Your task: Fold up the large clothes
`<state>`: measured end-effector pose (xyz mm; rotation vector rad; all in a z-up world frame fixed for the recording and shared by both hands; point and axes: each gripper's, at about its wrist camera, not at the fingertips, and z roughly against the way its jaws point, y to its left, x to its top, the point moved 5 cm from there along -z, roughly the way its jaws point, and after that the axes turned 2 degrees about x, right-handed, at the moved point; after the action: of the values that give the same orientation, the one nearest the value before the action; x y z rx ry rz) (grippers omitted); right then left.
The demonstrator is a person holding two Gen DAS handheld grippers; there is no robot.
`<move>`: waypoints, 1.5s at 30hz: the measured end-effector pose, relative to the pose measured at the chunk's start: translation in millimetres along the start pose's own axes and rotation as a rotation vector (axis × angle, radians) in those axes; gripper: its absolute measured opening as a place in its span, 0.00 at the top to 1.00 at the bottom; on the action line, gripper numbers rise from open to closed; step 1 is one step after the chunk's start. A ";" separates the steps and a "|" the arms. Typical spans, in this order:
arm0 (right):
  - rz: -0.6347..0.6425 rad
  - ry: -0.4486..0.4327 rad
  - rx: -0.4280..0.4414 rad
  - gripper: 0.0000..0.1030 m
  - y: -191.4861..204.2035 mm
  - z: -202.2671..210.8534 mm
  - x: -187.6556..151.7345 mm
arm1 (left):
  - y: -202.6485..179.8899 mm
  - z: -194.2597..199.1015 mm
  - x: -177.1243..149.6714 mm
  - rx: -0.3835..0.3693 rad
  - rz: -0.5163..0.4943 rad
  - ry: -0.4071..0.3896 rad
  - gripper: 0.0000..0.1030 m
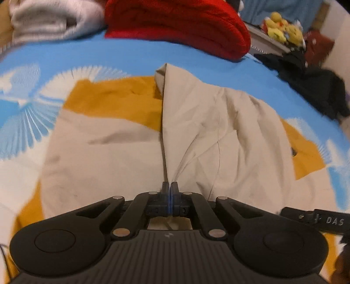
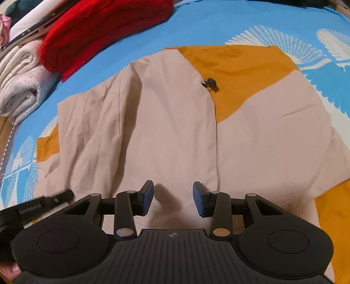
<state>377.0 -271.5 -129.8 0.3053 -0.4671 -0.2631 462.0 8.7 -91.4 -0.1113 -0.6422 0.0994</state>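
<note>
A large beige and mustard-yellow jacket (image 1: 218, 131) lies spread on the blue patterned bed sheet (image 1: 131, 54). My left gripper (image 1: 170, 185) is shut on a fold of the beige fabric, which rises taut from the jaws to a raised peak. In the right wrist view the same jacket (image 2: 164, 122) lies partly folded, with a black cord toggle (image 2: 210, 83) near the yellow panel. My right gripper (image 2: 172, 196) is open and empty, just above the beige fabric. The other gripper's body (image 2: 32, 207) shows at the lower left.
A folded red knit garment (image 1: 179, 24) and a folded white one (image 1: 50, 19) lie at the far side of the bed. Dark clothes (image 1: 310, 78) and yellow plush toys (image 1: 282, 28) sit at the right. The red (image 2: 98, 28) and white (image 2: 21, 83) piles show left.
</note>
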 end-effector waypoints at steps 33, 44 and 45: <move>0.300 -0.559 -0.025 0.60 41.9 173.8 17.4 | 17.7 190.4 23.5 -0.138 -0.139 -0.389 0.72; 0.351 -1.093 -0.138 0.60 22.6 454.8 -113.8 | 125.6 439.8 -107.2 -0.106 -0.043 -0.606 0.65; 0.355 -1.116 -0.150 0.60 18.6 475.2 -126.3 | 132.4 458.4 -119.3 -0.107 -0.031 -0.616 0.65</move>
<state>45.0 -322.2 229.7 -0.1098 -1.5763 -0.0963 83.5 157.9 184.8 -0.1760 -1.2641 0.0686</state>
